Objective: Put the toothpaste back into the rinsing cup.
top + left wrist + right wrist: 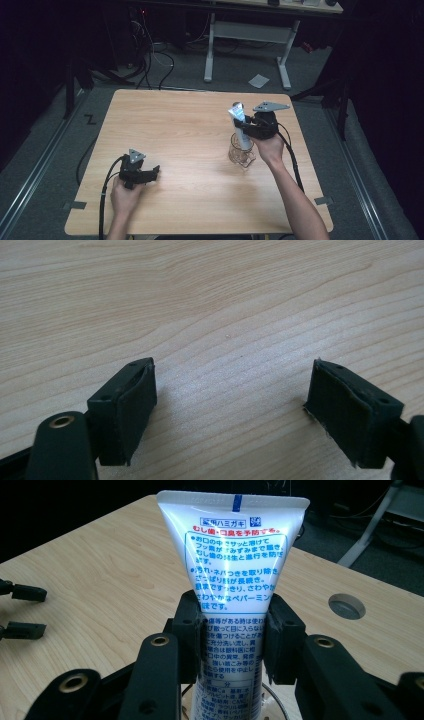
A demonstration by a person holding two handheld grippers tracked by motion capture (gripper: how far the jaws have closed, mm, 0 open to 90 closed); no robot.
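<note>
A white toothpaste tube with blue and red print stands upright, crimped end up, with its lower end inside a clear glass cup on the wooden table. My right gripper is shut on the tube's middle, pads pressing on both sides. At the table's front left my left gripper rests low over bare wood, jaws open with nothing between them. Its two jaw tips also appear far left in the right gripper view.
A round grey cable hole sits in the tabletop near the right side. Beyond the table's far edge are a white desk frame, a scrap of paper on the floor and cables.
</note>
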